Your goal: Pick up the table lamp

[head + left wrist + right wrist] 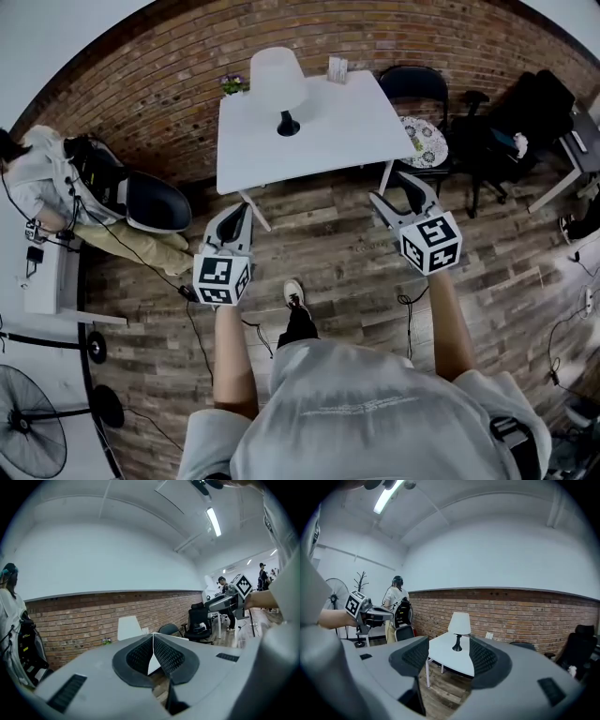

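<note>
The table lamp has a white shade and a black stem and foot, and stands upright near the back of a white table. Both grippers hang over the wooden floor in front of the table, well short of the lamp. My left gripper is shut, its pads meeting at the tips, and nothing is held. The lamp's shade shows to the left above it. My right gripper is open and empty. In the right gripper view, the lamp and the table show between its pads.
A small plant and a white holder stand at the table's back edge by the brick wall. A black chair and an office chair are at the right. A person sits at the left. Cables lie on the floor.
</note>
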Demonstrator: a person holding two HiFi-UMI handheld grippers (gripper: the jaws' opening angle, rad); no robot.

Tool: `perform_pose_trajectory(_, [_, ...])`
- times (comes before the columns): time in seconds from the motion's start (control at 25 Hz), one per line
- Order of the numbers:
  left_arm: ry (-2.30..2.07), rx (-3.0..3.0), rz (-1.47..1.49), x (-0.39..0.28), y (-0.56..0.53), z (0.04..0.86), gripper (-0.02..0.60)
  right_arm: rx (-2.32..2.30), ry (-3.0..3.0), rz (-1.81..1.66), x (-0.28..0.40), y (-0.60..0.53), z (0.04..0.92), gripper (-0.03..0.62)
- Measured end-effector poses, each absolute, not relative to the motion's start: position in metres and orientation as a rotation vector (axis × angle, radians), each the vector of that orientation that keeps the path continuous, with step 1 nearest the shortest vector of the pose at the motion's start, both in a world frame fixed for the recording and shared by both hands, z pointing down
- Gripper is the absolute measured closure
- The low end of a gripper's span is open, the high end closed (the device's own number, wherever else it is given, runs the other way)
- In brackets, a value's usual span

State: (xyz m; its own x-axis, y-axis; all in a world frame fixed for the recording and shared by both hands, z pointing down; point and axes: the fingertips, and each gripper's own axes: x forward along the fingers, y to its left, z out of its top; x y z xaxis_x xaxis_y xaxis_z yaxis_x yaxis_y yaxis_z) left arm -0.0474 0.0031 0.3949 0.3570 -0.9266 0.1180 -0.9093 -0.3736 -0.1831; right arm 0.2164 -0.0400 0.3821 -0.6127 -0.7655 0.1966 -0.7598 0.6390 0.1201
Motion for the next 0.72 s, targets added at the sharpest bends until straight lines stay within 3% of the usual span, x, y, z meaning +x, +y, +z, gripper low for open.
perform_pose_trajectory(0.72, [1.6, -2.674, -0.355, -0.165, -0.222, 0.415, 0.566, 1.249, -2.519, 0.075, 0.08, -0.244, 0.402, 0.318])
